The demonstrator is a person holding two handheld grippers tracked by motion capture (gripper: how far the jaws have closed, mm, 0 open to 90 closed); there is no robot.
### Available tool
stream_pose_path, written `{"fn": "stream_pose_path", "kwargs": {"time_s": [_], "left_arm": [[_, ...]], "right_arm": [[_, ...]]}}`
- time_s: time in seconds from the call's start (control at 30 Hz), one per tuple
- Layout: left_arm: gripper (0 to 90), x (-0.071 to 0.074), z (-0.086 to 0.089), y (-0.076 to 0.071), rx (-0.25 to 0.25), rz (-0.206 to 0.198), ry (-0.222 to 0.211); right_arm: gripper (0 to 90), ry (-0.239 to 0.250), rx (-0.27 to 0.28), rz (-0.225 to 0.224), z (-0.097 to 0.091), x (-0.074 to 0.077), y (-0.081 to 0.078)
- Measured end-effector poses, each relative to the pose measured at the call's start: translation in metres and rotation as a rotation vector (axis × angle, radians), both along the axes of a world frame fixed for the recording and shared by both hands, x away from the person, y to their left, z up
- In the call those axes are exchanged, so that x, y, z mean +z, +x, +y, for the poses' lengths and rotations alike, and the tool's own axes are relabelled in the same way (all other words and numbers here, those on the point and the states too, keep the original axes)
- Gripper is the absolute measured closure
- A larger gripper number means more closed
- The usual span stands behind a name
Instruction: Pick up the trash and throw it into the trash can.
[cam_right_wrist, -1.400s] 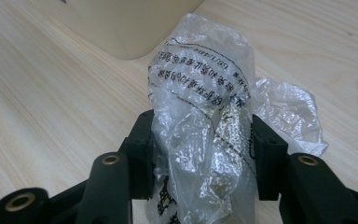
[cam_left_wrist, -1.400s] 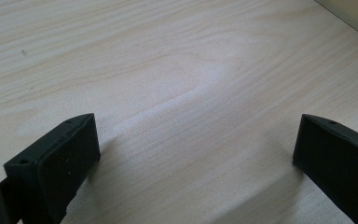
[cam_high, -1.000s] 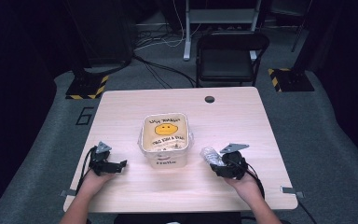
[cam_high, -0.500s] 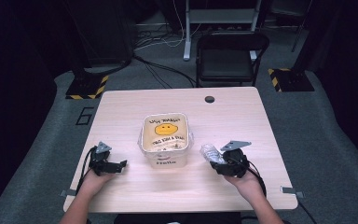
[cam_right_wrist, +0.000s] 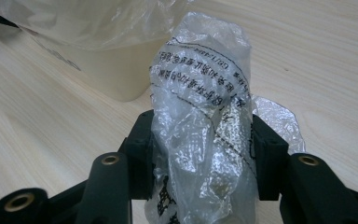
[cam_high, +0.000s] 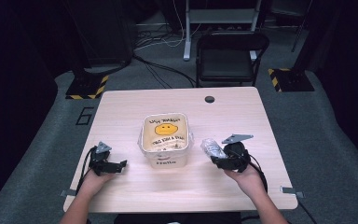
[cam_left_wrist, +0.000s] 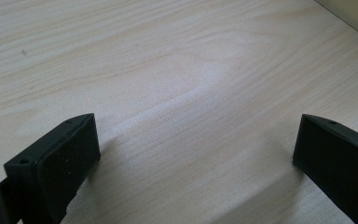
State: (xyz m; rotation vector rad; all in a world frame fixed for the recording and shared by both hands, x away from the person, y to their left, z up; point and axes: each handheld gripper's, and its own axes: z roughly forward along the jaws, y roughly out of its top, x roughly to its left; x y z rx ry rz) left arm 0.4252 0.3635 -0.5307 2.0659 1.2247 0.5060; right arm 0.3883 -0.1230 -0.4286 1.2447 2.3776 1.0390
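A cream square bin (cam_high: 164, 140) lined with a clear bag and printed with a yellow smiley stands at the table's middle. To its right my right gripper (cam_high: 216, 160) is shut on a crumpled clear plastic bag (cam_high: 211, 148) with black print; in the right gripper view the plastic bag (cam_right_wrist: 200, 112) stands up between the two jaws, with the bin (cam_right_wrist: 107, 56) just beyond. My left gripper (cam_high: 121, 164) rests low on the table left of the bin, open, and its fingers (cam_left_wrist: 56, 163) have bare wood between them.
The light wood table (cam_high: 242, 116) has a dark round grommet (cam_high: 209, 99) near its far edge. A black folding chair (cam_high: 228, 58) stands behind the table. Cables trail across the dark floor beyond.
My right gripper with the plastic bag has shifted slightly left, toward the bin. The left gripper has stayed where it was.
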Motion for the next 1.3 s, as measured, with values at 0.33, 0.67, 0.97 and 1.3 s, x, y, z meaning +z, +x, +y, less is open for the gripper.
{"fn": "stream_pose_path", "kwargs": {"time_s": [0.33,0.67,0.97,1.3], "left_arm": [[0.3,0.0,0.0,0.0,0.003,-0.005,-0.002],[0.3,0.0,0.0,0.0,0.002,-0.001,-0.001],[0.3,0.0,0.0,0.0,0.002,0.0,-0.003],[0.3,0.0,0.0,0.0,0.001,-0.001,0.0]], "right_arm": [[51.6,-0.008,-0.012,-0.023,0.004,0.018,0.005],[51.7,-0.011,-0.017,-0.042,0.012,0.032,0.009],[51.7,-0.013,-0.005,-0.053,0.021,0.045,0.013],[51.7,0.002,0.015,-0.069,0.028,0.059,0.018]]}}
